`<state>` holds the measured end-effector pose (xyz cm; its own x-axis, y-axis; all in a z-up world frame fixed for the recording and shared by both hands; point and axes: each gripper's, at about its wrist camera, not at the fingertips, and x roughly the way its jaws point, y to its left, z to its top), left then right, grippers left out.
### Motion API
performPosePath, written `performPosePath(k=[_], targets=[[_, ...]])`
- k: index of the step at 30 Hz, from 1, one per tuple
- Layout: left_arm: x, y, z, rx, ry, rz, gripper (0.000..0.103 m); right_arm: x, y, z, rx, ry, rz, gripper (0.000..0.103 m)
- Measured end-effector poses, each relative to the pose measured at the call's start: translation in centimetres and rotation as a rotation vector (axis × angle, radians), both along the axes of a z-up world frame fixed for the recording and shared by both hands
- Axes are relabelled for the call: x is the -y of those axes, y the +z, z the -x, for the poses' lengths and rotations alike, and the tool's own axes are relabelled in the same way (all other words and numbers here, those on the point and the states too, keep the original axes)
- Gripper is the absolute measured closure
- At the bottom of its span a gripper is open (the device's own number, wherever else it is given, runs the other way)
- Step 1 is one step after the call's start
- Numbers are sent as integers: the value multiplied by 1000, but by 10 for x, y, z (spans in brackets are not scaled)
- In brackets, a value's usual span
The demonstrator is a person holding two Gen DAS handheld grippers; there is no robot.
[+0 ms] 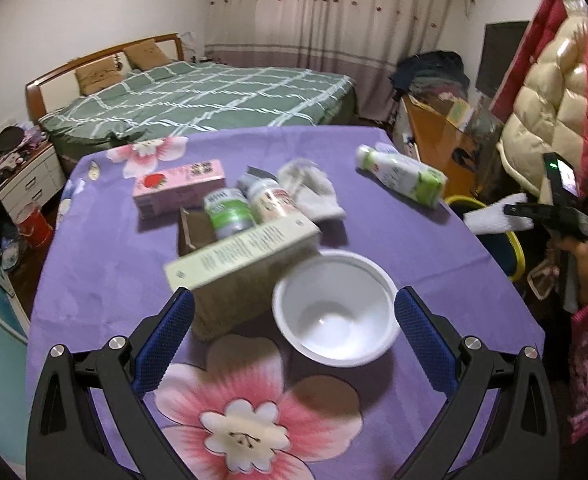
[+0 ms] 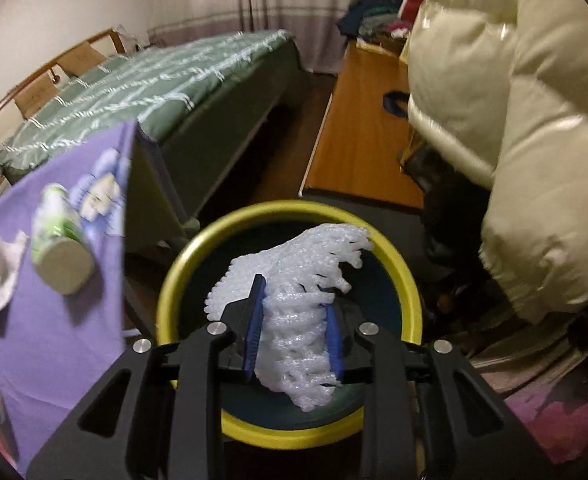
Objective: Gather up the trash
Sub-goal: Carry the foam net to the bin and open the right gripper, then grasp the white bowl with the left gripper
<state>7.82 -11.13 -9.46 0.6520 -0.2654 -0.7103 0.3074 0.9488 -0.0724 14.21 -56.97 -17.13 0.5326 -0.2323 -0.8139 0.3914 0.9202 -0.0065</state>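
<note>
My right gripper (image 2: 294,324) is shut on a white foam net (image 2: 298,276), which it holds above the mouth of a yellow-rimmed bin (image 2: 294,436). In the left wrist view that foam net (image 1: 494,216) and the bin (image 1: 514,248) sit just off the table's right edge. My left gripper (image 1: 294,292) is open above the purple flowered tablecloth (image 1: 93,264). A white bowl (image 1: 336,308) and one end of a beige carton (image 1: 245,252) lie between its fingers, untouched. Behind them lie a pink box (image 1: 177,188), two small jars (image 1: 229,212), a crumpled tissue (image 1: 314,188) and a green-and-white bottle (image 1: 402,176).
A bed with a green checked cover (image 1: 213,96) stands behind the table. A wooden bench (image 2: 358,140) and a cream puffer jacket (image 2: 514,120) crowd the bin's far and right sides. The green-and-white bottle (image 2: 59,240) lies near the table edge by the bin.
</note>
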Motion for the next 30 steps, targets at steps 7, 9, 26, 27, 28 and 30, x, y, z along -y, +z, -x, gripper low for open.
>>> performPosePath(k=[7,9,26,27,28,30], targets=[[14,-10,11,-21,-58,-17,5,0,-18,-13,-33,4,-6,70],[17,-13,12,-32,-72,-19,5,1,-18,-14,-26,-1,-9,63],[34,-44,-7,-112,-114,-20,5,-11,-2,-8,16,39,-25,48],[36,-47,-10,-116,-117,-23,5,-11,-1,-9,18,40,-28,48],[38,-49,-11,-120,-121,-29,5,-11,-1,-9,19,40,-30,48],[43,-55,-14,-119,-131,-44,5,-11,-1,-9,20,41,-34,48]])
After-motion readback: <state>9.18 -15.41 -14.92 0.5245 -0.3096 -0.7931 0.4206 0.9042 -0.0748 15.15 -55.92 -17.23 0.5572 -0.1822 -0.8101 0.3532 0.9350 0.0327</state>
